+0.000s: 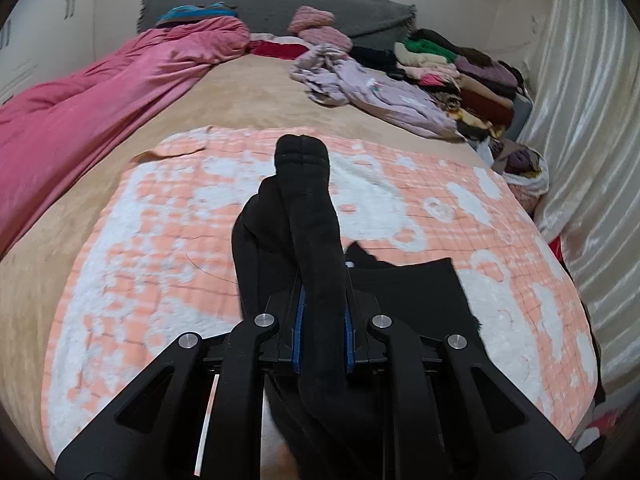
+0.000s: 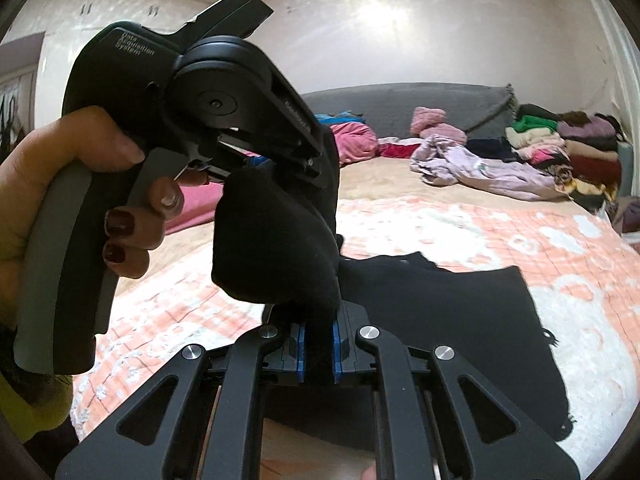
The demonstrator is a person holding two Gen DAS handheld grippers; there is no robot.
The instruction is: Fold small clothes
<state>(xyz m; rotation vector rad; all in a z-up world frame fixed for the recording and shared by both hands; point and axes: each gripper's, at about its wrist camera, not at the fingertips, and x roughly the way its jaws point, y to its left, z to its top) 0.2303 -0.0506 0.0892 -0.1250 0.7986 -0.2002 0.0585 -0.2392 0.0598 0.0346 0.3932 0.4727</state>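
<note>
Left hand-held gripper (image 1: 322, 308): its blue pads were closed tight on a black sock (image 1: 308, 216), which passed between them and stood up and away toward 12 o'clock, its toe end over the peach-and-white blanket (image 1: 160, 240). Right hand-held gripper (image 2: 318, 340): its pads were likewise pressed together on black sock fabric (image 2: 276, 248), which bulged upward from the jaws toward the left hand-held gripper seen at 10 o'clock in the right wrist view; whether this was the same sock or its pair could not be told. A hand (image 2: 60, 184) with dark-painted nails gripped the grey handle of that left tool. A flat black garment (image 2: 460, 328) lay on the blanket at 3 o'clock of the right gripper, and showed at 4 o'clock of the sock in the left wrist view. The blanket lay spread over a beige-covered bed (image 1: 248, 96). At 10 o'clock on the bed lay a pink duvet (image 1: 100, 100); at 1 o'clock, a crumpled lilac garment (image 1: 360, 88) lay beside a stack of folded clothes (image 1: 460, 76) against the wall. A white bag (image 1: 524, 172) at 2 o'clock, at the edge of the bed, held purplish and yellow fabric; its contents could not be told more closely. A grey headboard (image 1: 300, 4) closed the far end, with two pink knitted items (image 1: 316, 26) before it.
</note>
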